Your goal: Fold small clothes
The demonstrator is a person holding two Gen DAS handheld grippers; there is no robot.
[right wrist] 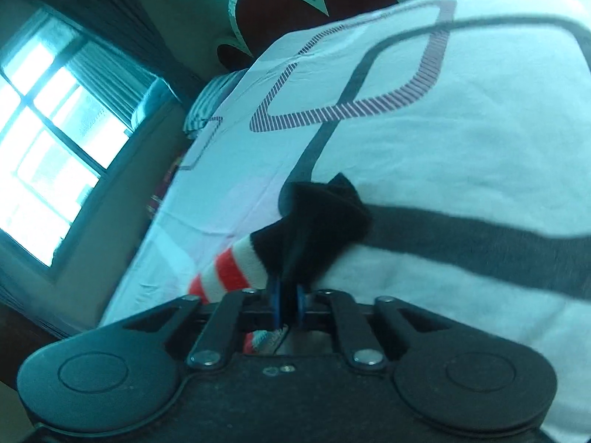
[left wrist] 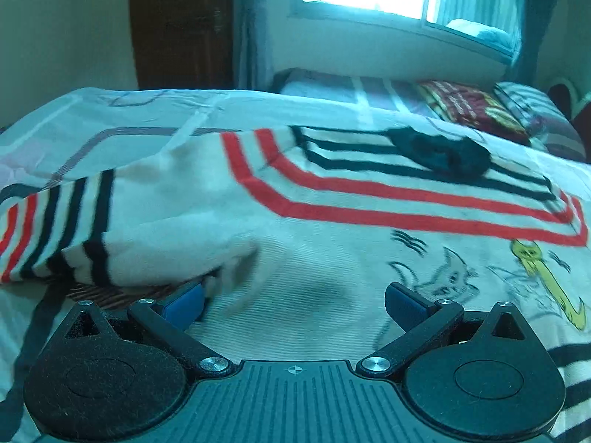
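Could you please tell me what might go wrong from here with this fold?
1. The right hand-held gripper pinches only a bunched dark cuff of the sweater; the knit could slip out when pulled.
2. The left hand-held gripper is open over the sweater, one finger tucked at the folded sleeve; closing could catch the bedsheet too.

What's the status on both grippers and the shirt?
Left gripper open, low over the shirt on the bed. Right gripper shut on the shirt's black-edged cuff. Nothing in the way.
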